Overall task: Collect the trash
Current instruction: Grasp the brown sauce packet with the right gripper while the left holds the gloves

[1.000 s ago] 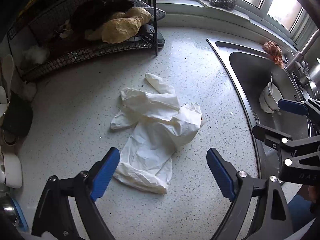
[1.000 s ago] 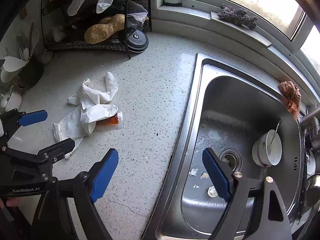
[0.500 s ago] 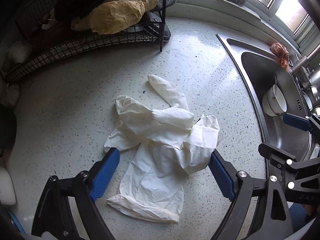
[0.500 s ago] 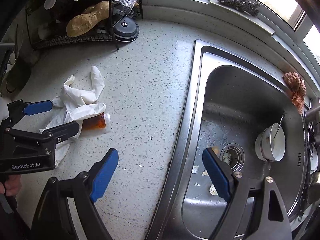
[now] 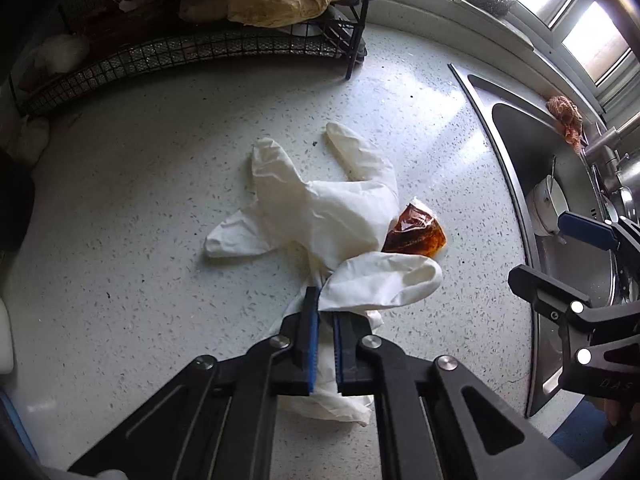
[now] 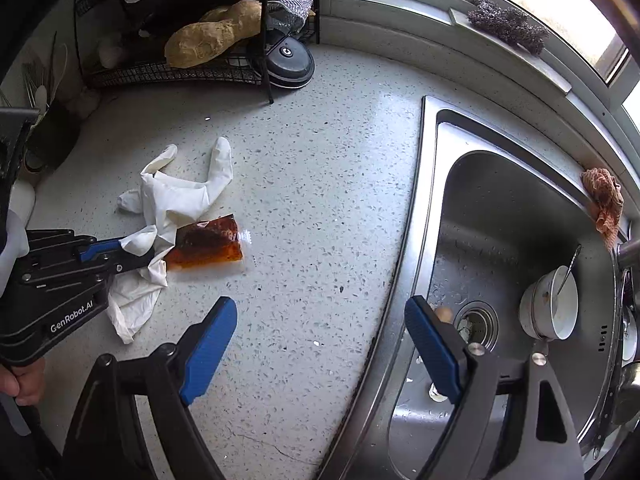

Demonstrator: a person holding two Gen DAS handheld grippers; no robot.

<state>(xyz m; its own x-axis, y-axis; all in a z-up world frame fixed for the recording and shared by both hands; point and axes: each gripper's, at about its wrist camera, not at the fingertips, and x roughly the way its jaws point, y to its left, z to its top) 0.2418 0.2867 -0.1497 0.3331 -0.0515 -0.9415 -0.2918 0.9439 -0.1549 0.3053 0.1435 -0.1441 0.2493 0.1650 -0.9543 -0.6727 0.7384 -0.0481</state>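
The left gripper pinches the white gloves lying on the counter, beside a brown sauce packet. The right gripper hangs wide open with nothing in it. Farther off, the sink holds a white bowl with a spoon in it.

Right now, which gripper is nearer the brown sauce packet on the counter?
Left. The left gripper is shut on the white gloves lying against the brown sauce packet. The right gripper hangs open over the counter beside the sink, clearly farther off.
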